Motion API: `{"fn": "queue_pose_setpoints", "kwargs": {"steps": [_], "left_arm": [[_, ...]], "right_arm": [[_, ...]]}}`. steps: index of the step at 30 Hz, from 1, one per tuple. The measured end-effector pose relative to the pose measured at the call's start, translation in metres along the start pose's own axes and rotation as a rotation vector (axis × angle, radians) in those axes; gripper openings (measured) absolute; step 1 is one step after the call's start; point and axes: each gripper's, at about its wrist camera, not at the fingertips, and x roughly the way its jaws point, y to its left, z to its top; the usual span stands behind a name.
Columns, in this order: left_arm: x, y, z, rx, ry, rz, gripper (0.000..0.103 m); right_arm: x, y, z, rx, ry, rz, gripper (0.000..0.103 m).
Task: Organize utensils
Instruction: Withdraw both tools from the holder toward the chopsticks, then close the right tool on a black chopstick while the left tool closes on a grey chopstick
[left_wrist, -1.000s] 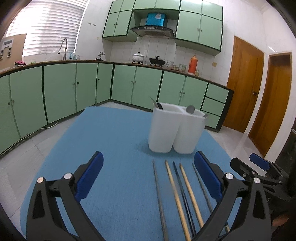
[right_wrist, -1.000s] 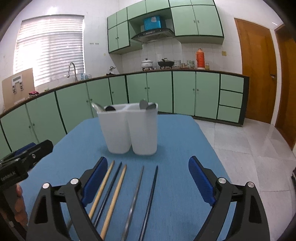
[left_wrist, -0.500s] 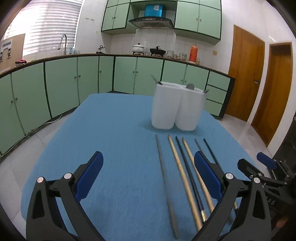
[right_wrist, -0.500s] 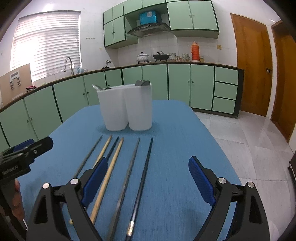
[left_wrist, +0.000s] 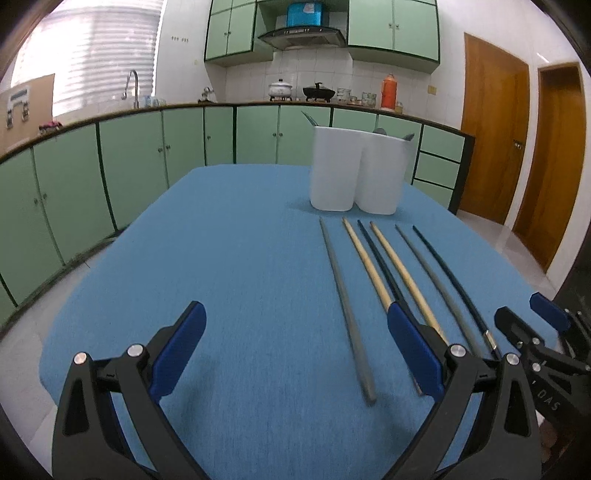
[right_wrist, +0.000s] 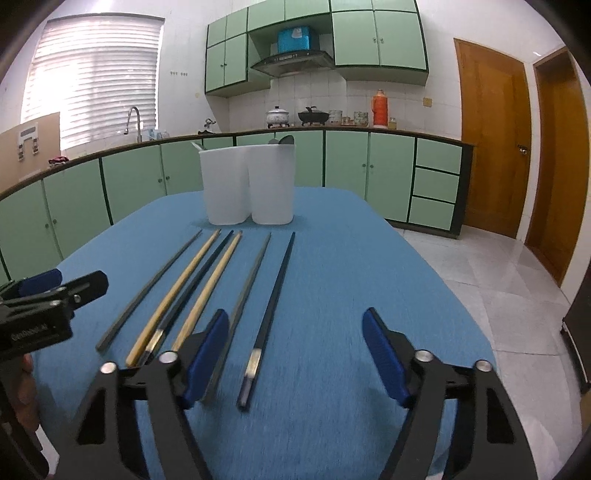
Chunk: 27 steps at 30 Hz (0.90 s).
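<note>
Several chopsticks lie side by side on the blue table (left_wrist: 240, 258): a grey one (left_wrist: 341, 291), two wooden ones (left_wrist: 364, 258), dark ones (left_wrist: 450, 277). They also show in the right wrist view, grey (right_wrist: 147, 291), wooden (right_wrist: 177, 291) and dark (right_wrist: 273, 299). A white two-compartment holder (left_wrist: 356, 173) (right_wrist: 249, 184) stands beyond them with spoon ends sticking out. My left gripper (left_wrist: 295, 350) is open and empty near the table's front, left of the chopsticks. My right gripper (right_wrist: 295, 350) is open and empty over the near ends of the right chopsticks.
Green kitchen cabinets (left_wrist: 129, 166) and a counter run behind the table. Wooden doors (right_wrist: 491, 147) are at the right. Tiled floor (right_wrist: 498, 277) lies right of the table edge. The left gripper's body (right_wrist: 44, 306) shows at the left of the right wrist view.
Both grippers have pulled back toward the table's near edge and lower; the holder looks farther away and the full length of the chopsticks shows. Both stay open.
</note>
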Motion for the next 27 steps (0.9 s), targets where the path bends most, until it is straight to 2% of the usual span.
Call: {"fn": "queue_pose_setpoints", "kwargs": {"steps": [4, 12, 16, 21, 27], "left_arm": [[-0.006, -0.004, -0.008, 0.011, -0.018, 0.018, 0.095], [-0.006, -0.017, -0.026, 0.022, 0.013, -0.006, 0.095], [-0.004, -0.019, -0.032, 0.019, 0.021, -0.017, 0.083], [-0.003, -0.022, -0.038, 0.025, 0.023, -0.022, 0.080], [-0.004, -0.025, -0.040, 0.034, 0.017, -0.034, 0.068]], "right_arm": [[-0.005, 0.005, -0.010, -0.015, -0.006, -0.007, 0.056], [-0.007, 0.011, -0.021, -0.023, 0.005, 0.004, 0.040], [-0.008, 0.014, -0.027, -0.030, 0.010, 0.012, 0.035], [-0.009, 0.016, -0.030, -0.038, 0.008, 0.007, 0.032], [-0.010, 0.019, -0.034, -0.044, 0.005, 0.003, 0.025]]}}
